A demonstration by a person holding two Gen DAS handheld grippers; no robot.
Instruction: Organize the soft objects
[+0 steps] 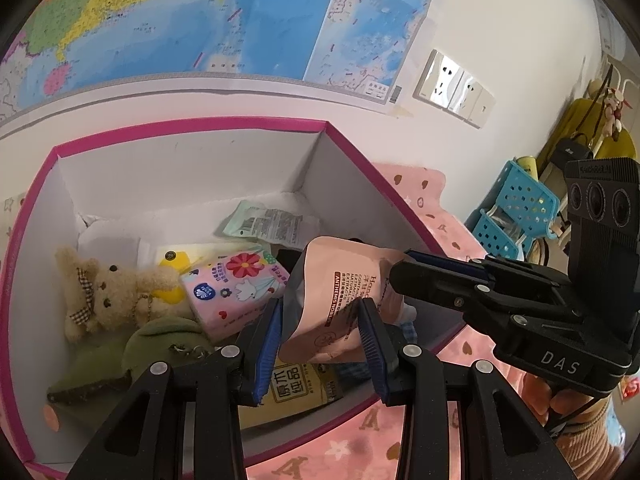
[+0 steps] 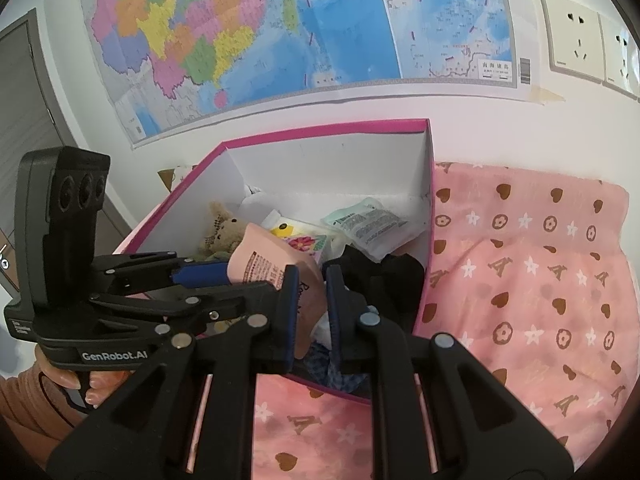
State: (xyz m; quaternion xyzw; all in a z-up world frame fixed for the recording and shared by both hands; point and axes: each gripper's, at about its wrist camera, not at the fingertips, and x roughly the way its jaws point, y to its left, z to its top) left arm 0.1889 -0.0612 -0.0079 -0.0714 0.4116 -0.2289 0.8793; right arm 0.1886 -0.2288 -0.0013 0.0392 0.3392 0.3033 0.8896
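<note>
Room: a map (image 2: 280,28) is pinned on a white wall, and a pink patterned cloth (image 2: 532,280) is spread over the surface under everything. Whether that's a bed or a worktop can't be told.

Right tongs (image 2: 312,300): nearly shut, pinched on one end of the pink pouch (image 2: 260,264).

Left tongs (image 1: 320,340): part open, with the pouch's other end caught between the blue pads (image 1: 268,340).

Where it's at: the pouch is held by both tongs over the front of the pink-rimmed box (image 1: 180,128), not yet set down.

Doing it well: probably best lowered flat onto the pile before either grip is let go, so it isn't left draped on the rim.

Pouch looks: salmon pink, flat, soft and creased, with a printed label.

Around it: a teddy bear (image 1: 104,292) and a flowered tissue pack (image 1: 236,288) are already in the box.
</note>
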